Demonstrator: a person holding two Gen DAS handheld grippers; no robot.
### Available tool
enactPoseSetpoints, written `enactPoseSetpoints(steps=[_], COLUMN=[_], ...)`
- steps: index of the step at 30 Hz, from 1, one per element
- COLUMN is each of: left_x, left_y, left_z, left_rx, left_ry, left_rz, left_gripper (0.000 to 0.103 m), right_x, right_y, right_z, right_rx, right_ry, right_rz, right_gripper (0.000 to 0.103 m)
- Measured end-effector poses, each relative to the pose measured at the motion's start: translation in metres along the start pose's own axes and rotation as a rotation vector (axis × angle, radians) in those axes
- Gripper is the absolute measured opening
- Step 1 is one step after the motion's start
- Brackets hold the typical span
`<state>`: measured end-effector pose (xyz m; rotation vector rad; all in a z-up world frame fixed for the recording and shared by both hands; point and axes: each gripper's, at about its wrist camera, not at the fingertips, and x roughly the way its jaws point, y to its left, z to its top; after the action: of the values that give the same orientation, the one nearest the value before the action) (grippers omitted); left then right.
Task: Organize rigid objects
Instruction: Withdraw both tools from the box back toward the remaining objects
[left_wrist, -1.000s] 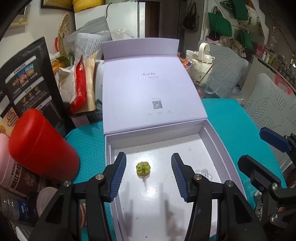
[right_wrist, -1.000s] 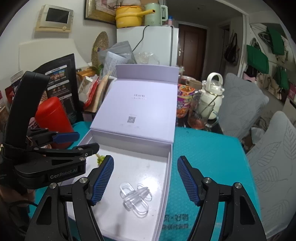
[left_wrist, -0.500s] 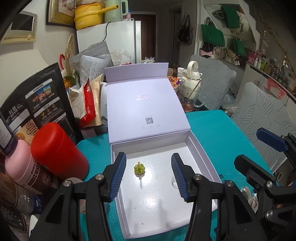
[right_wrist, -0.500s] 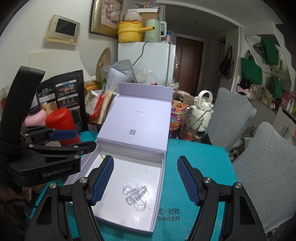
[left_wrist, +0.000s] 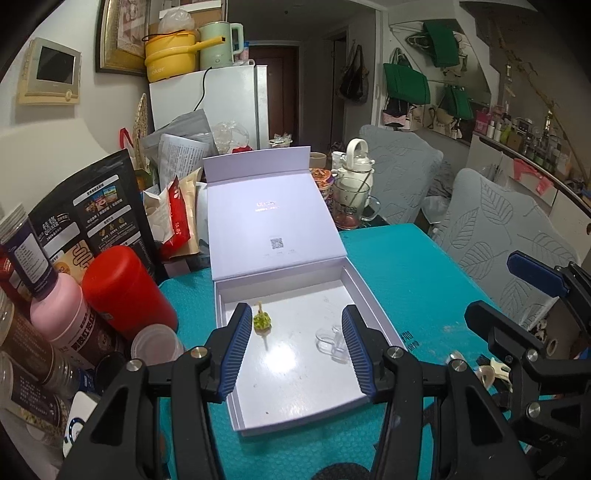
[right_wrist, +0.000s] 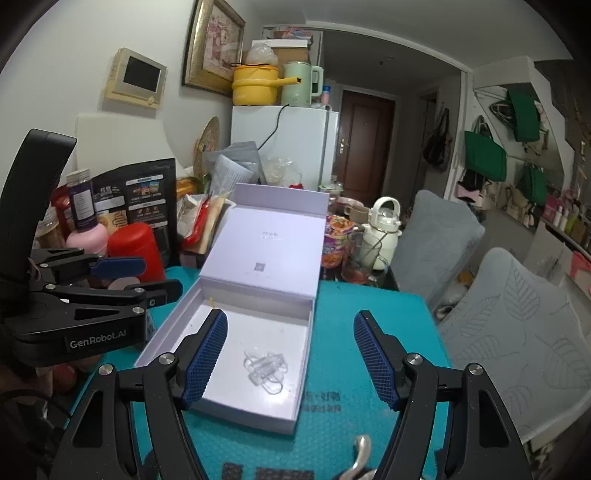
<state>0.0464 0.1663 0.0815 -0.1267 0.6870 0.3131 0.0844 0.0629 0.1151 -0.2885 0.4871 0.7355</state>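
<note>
A lilac box (left_wrist: 373, 302) (right_wrist: 306, 354) lies open on the teal mat, its lid leaning back. On its white floor rest a small green hair clip (left_wrist: 262, 322) and a clear plastic hair clip (left_wrist: 330, 341) (right_wrist: 266, 366). My left gripper (left_wrist: 295, 347) hovers above the near half of the box, open and holding nothing. My right gripper (right_wrist: 290, 354) hangs open over the box's right side, also holding nothing. The left gripper's body (right_wrist: 74, 314) shows at the left of the right wrist view.
A red canister (left_wrist: 125, 291), a pink bottle (left_wrist: 59, 314), jars and snack bags crowd the table's left. A white kettle (left_wrist: 356, 166), a glass mug (left_wrist: 351, 203) and a noodle cup (right_wrist: 336, 240) stand behind the box. Small clips (left_wrist: 484, 369) lie on the mat at right. Grey chairs (right_wrist: 517, 332) stand alongside.
Both grippers have pulled back and risen from the box, so it looks smaller and more of the room shows. Both clips stay in the box. The jaws keep their width.
</note>
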Motion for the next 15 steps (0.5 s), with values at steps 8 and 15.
enactPoseSetpoints(steps=[8,15], left_x=[-0.022,-0.031], left_y=[-0.022,-0.043], left_z=[-0.021,-0.038], left_rx=[0.052,0.082], left_ry=[-0.006,0.006], left_rz=[-0.026,-0.085], left_gripper=[0.062,0.062], right_x=[-0.028,-0.052], right_y=[-0.003,-0.01], right_z=[-0.022,-0.042], right_rx=[0.022,0.045], right_ry=[0.002,0.006], right_rz=[-0.032,-0.068], right_gripper=[0.075,0.08])
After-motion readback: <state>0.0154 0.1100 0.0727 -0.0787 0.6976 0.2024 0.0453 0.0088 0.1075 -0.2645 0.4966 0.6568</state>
